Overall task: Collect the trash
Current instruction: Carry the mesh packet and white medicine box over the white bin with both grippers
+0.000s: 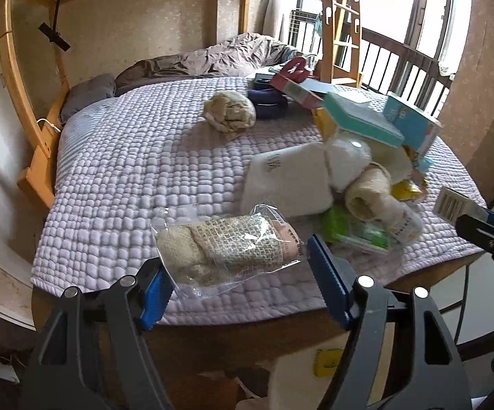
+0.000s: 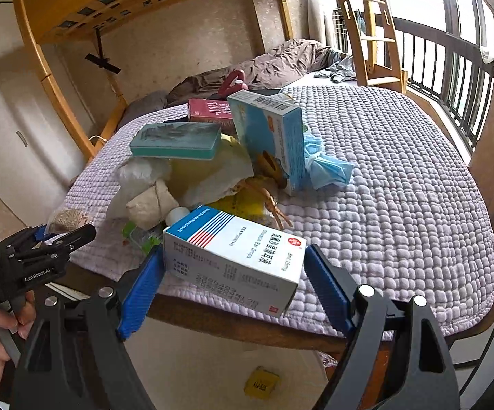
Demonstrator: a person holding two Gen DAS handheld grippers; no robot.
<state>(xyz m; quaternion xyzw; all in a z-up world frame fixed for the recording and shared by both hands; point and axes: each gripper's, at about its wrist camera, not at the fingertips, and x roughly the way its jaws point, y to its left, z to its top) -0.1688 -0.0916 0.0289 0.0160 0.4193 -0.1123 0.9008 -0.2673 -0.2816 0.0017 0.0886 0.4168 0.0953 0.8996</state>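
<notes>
A clear-wrapped bandage pack (image 1: 226, 249) and a medicine box (image 2: 236, 256) are grasped by the left gripper (image 1: 236, 280) and right gripper (image 2: 236, 283); carrying to a bin is likely called for next.

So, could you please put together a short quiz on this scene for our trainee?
1. What is clamped between the pads of the right gripper? A) a glass bottle B) a white medicine box C) a spoon
2. True or false: the left gripper holds a clear packet with a bandage roll inside.
3. What lies right beside the upright light-blue box on the quilt?
Key: 1 B; 2 true; 3 the blue face mask.
</notes>
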